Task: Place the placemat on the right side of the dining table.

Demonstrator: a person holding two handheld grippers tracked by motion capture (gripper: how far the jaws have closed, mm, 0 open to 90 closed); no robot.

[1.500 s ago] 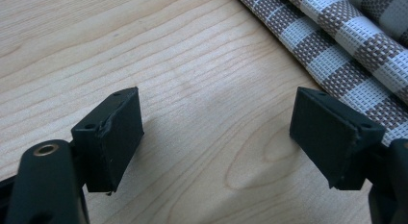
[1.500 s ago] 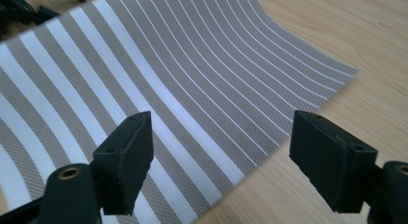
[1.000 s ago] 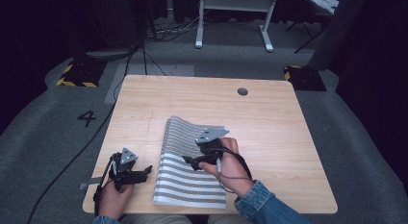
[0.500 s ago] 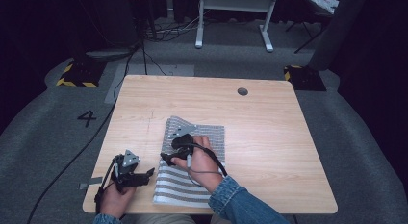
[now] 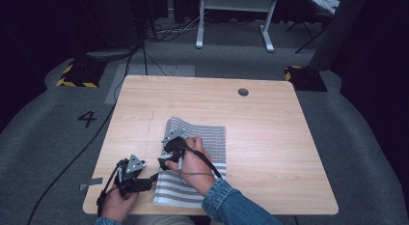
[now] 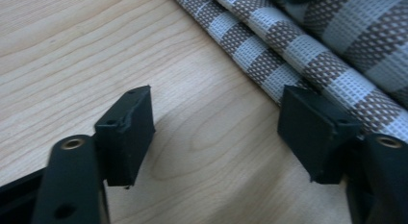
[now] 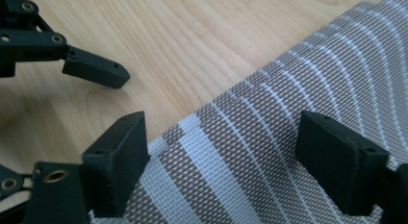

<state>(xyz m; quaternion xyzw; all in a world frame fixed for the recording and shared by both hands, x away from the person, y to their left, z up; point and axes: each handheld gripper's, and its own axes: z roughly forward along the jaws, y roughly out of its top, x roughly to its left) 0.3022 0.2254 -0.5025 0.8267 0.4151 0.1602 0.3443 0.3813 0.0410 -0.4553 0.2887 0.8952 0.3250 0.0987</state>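
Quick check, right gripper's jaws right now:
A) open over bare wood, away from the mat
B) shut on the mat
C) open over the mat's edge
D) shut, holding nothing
C: in its own view the right gripper has both jaws spread wide with the striped mat lying between them at its edge.

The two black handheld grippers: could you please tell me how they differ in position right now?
The left gripper sits over bare wood beside the striped woven mat, at its left edge; the right gripper is over the mat itself. The left is nearer the table's front edge; the right is farther in. Both have jaws open, holding nothing.
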